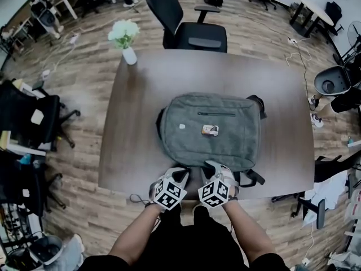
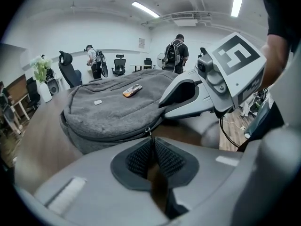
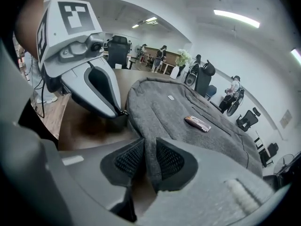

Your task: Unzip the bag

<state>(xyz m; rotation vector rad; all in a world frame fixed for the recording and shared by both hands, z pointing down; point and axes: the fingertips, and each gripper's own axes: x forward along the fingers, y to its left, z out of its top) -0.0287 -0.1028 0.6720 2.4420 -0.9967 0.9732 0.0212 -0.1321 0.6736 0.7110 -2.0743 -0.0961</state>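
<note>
A grey fabric backpack (image 1: 208, 130) lies flat in the middle of a dark brown wooden table (image 1: 141, 95), its bottom edge toward the person. Both grippers meet at that near edge, close beside each other. The left gripper (image 2: 153, 147) has its jaws pinched together on the small metal zipper pull (image 2: 149, 132). The right gripper (image 3: 149, 157) clamps narrowly on a fold of the backpack's grey cloth.
</note>
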